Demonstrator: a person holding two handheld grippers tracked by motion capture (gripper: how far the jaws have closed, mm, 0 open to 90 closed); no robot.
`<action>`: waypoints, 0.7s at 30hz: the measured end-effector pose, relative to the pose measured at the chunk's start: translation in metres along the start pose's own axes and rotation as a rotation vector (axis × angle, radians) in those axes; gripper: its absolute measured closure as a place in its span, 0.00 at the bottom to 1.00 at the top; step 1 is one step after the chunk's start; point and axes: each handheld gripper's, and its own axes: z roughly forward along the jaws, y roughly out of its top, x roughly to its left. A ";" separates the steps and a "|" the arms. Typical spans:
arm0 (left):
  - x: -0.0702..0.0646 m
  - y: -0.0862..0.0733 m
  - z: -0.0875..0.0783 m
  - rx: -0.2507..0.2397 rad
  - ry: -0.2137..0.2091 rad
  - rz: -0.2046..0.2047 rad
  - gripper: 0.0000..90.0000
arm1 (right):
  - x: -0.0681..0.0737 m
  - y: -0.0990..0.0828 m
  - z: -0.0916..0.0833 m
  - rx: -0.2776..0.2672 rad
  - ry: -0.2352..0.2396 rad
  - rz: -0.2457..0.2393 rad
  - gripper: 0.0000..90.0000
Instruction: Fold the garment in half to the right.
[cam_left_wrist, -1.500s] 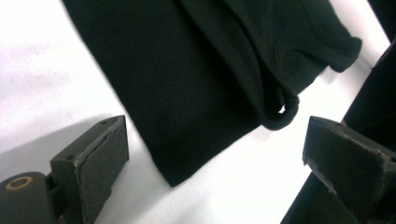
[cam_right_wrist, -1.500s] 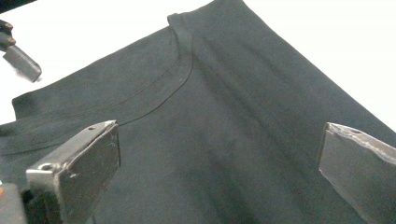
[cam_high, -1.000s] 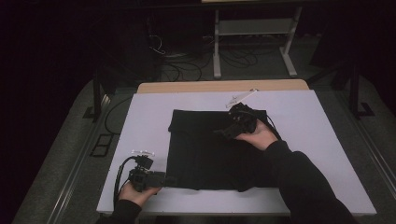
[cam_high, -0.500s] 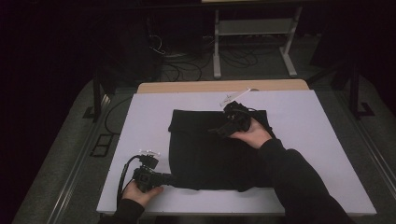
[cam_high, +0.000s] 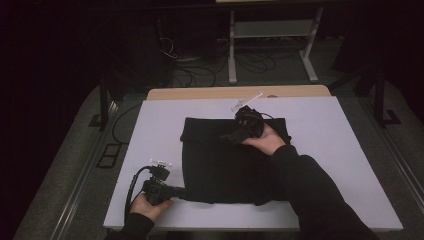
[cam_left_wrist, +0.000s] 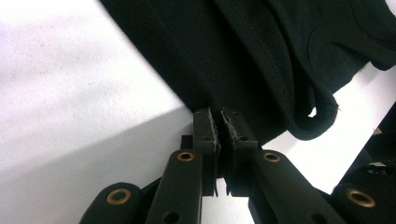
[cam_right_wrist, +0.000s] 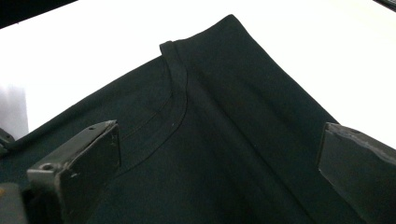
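Note:
A black garment (cam_high: 225, 165) lies folded flat on the white table (cam_high: 325, 135). My left gripper (cam_high: 179, 192) sits at its near left corner; its jaws have just been closing. In the left gripper view the left gripper (cam_left_wrist: 219, 114) is shut, its pads pinching the black garment's (cam_left_wrist: 261, 46) hemmed edge. My right gripper (cam_high: 229, 137) hovers over the cloth's far part, pointing left. The right gripper view has the right gripper (cam_right_wrist: 218, 135) wide open above the black garment (cam_right_wrist: 224, 140), just short of the ribbed collar (cam_right_wrist: 177, 93), with nothing gripped.
Bare white tabletop (cam_left_wrist: 70, 93) surrounds the cloth on all sides. A wooden strip (cam_high: 235, 92) runs along the table's far edge. Beyond it, cables (cam_high: 250, 62) lie on the dark floor under a metal stand (cam_high: 270, 30).
The right hand has shifted a little to the left over the garment's far part. The left hand has stayed at the near left corner.

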 end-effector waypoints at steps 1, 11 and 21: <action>0.000 0.000 0.000 0.000 -0.002 0.004 0.93 | -0.001 0.001 0.001 0.007 0.001 -0.019 0.00; 0.000 0.000 -0.005 -0.016 -0.012 0.010 0.93 | 0.001 0.016 0.011 0.011 0.000 -0.017 0.00; 0.001 -0.001 -0.006 -0.016 -0.021 0.013 0.93 | -0.001 0.027 0.020 0.022 -0.017 -0.013 0.00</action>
